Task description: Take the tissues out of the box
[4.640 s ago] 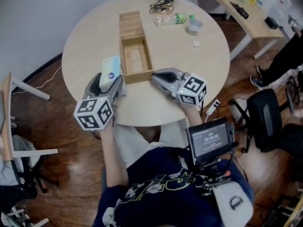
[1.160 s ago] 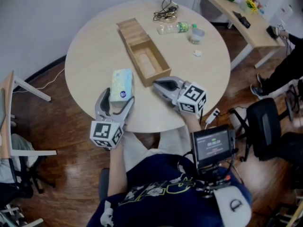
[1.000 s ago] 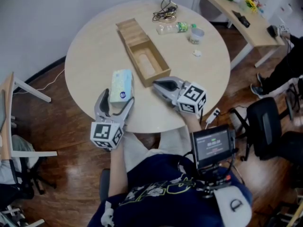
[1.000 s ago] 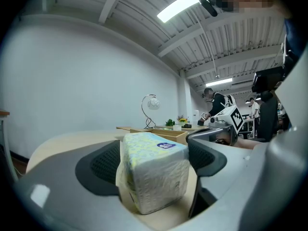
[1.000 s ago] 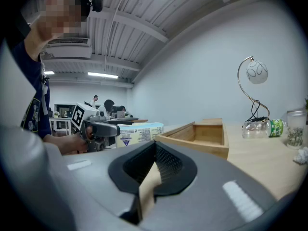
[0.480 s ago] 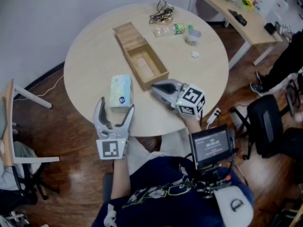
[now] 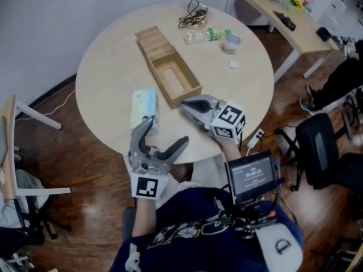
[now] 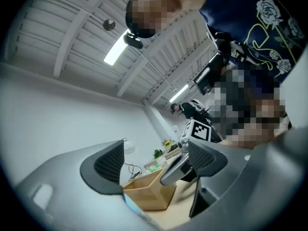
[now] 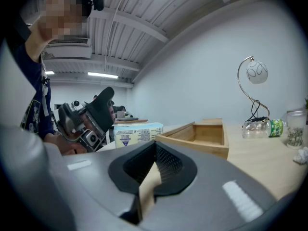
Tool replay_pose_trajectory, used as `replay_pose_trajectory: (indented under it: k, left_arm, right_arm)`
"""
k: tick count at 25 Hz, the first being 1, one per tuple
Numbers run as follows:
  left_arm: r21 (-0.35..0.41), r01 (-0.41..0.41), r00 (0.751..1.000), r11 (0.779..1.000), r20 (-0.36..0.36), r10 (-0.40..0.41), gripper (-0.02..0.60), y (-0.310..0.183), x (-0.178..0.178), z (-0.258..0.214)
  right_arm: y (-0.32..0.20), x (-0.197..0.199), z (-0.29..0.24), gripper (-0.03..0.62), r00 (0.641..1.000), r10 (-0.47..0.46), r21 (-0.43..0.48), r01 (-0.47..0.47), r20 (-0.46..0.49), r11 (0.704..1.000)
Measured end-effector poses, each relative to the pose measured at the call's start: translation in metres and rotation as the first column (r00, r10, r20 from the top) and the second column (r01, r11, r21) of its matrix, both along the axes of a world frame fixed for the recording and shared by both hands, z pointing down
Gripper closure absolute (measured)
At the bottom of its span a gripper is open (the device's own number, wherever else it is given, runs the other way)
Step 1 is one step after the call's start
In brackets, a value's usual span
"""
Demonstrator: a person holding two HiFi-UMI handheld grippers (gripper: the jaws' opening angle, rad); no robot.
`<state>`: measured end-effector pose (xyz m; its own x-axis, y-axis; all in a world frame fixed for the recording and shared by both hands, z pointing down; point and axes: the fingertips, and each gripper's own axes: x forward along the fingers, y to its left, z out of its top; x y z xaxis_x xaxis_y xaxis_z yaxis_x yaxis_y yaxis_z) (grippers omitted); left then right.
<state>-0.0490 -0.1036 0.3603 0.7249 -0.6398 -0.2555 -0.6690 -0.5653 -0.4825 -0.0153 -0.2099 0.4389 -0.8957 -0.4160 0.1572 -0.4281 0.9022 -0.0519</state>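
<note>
A pale blue tissue pack (image 7: 143, 107) lies on the round table (image 7: 108, 72), left of the open wooden box (image 7: 170, 75), which is empty. My left gripper (image 7: 166, 131) hangs open and empty over the table's near edge, rolled on its side, just short of the pack. In the left gripper view its jaws (image 8: 156, 162) frame the box (image 8: 149, 191) and the right gripper. My right gripper (image 7: 193, 103) rests shut on the table at the box's near right corner. The right gripper view shows its jaws (image 9: 154, 165) closed, with the pack (image 9: 137, 133) and the box (image 9: 202, 134) ahead.
At the table's far side lie a coiled lamp cable (image 7: 191, 10), a plastic bottle (image 7: 205, 35), a cup (image 7: 231, 43) and a crumpled scrap (image 7: 233, 65). A chair (image 7: 17, 152) stands at the left. A desk (image 7: 283, 16) stands at the right.
The left gripper has left the tissue pack on the table, drawn back toward the person, risen and rolled onto its side. The right gripper has stayed by the box.
</note>
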Motion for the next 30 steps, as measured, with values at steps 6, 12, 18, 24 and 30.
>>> replay_pose_trajectory:
  k: [6, 12, 18, 24, 30]
  left_arm:
    - [-0.098, -0.039, 0.999, 0.994, 0.032, 0.042, 0.254, -0.002, 0.014, 0.015]
    - [-0.115, -0.073, 0.995, 0.991, 0.053, 0.079, 0.255, 0.002, 0.017, 0.020]
    - [-0.208, -0.141, 0.988, 0.968, 0.035, 0.151, 0.287, 0.004, 0.024, 0.030]
    - [-0.256, -0.196, 0.976, 0.947, 0.037, 0.212, 0.349, 0.005, 0.026, 0.032]
    - [-0.255, -0.212, 0.973, 0.944, 0.031, 0.227, 0.396, 0.004, 0.024, 0.031]
  right_arm:
    - [-0.001, 0.000, -0.002, 0.597, 1.000, 0.001, 0.001, -0.001, 0.005, 1.000]
    - [-0.001, 0.000, 0.000, 0.597, 1.000, 0.001, -0.001, -0.001, -0.002, 1.000]
    - [0.000, 0.000, -0.002, 0.597, 1.000, 0.001, 0.000, -0.001, -0.002, 1.000]
    - [0.001, -0.001, 0.000, 0.597, 1.000, -0.007, 0.005, 0.007, -0.001, 1.000]
    - [0.001, 0.000, -0.001, 0.599, 1.000, -0.005, 0.004, 0.005, -0.001, 1.000]
